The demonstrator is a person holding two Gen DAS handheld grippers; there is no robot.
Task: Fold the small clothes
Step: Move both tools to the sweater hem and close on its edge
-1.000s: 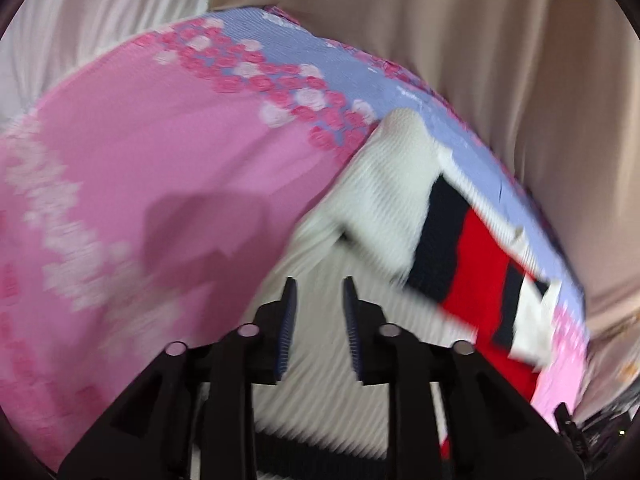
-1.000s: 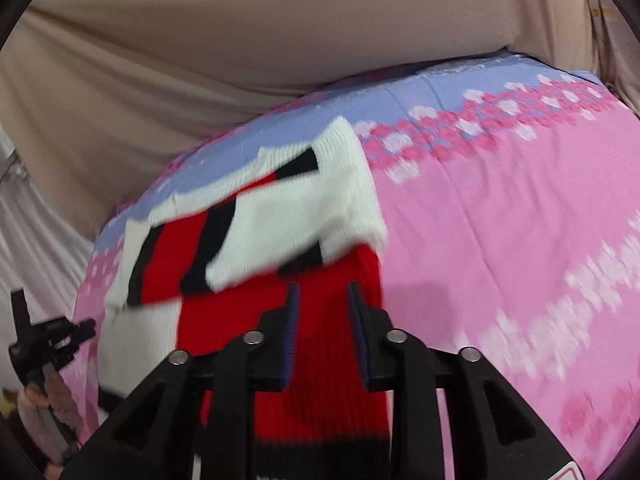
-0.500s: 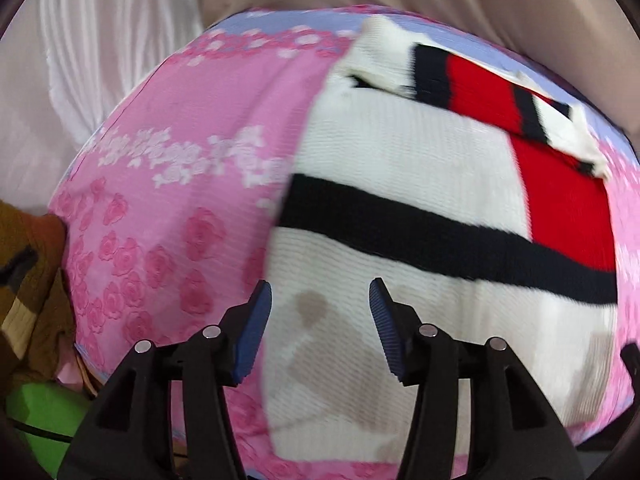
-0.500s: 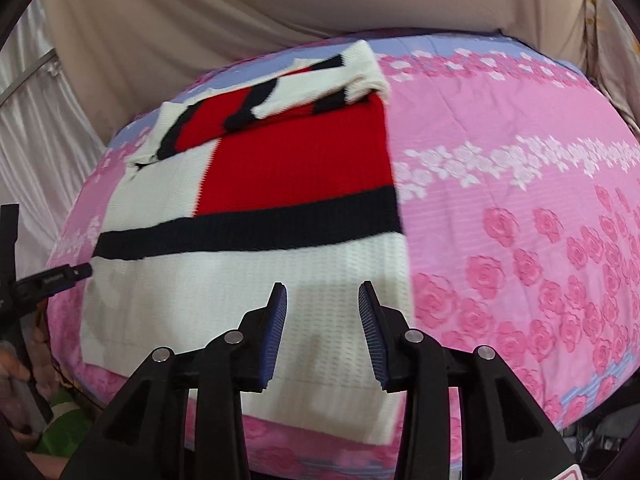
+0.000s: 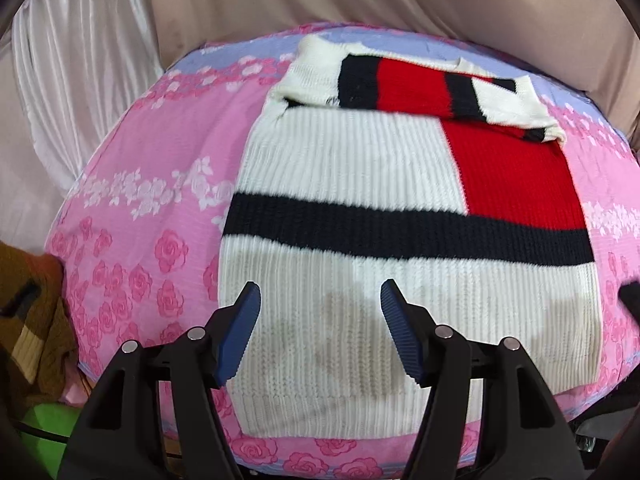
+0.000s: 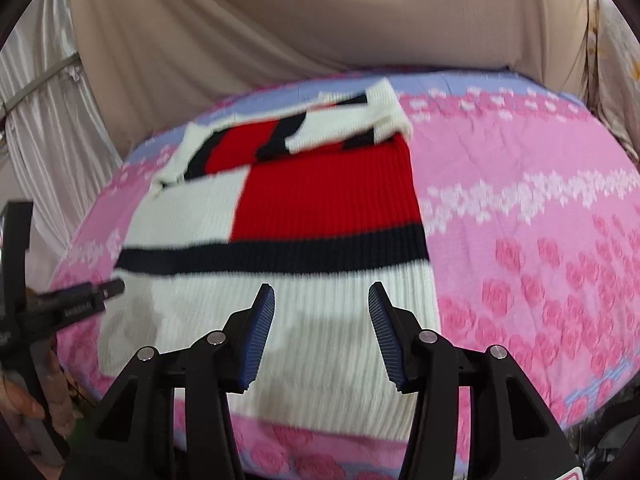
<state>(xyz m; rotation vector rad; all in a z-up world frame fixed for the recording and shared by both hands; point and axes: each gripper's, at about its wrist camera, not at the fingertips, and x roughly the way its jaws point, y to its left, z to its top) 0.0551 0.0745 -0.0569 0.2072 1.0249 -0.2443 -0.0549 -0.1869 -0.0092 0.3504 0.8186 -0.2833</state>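
A small knit sweater (image 5: 352,184), white with a red block and a navy stripe, lies flat on the pink floral sheet (image 5: 152,184). Its sleeves (image 5: 412,84) are folded across the far end. It also shows in the right wrist view (image 6: 312,208). My left gripper (image 5: 320,300) is open and empty above the sweater's near white hem. My right gripper (image 6: 321,300) is open and empty above the same hem, further right. The left gripper (image 6: 80,304) shows at the left edge of the right wrist view.
The sheet (image 6: 520,240) covers a table with beige (image 6: 280,40) and white curtains (image 5: 80,80) behind. A brown garment (image 5: 28,320) and something green (image 5: 52,420) lie off the table's left edge.
Both grippers let go of the sleeves at the far end, opened wide and pulled back to the near hem. The sleeves now lie folded across the sweater's top.
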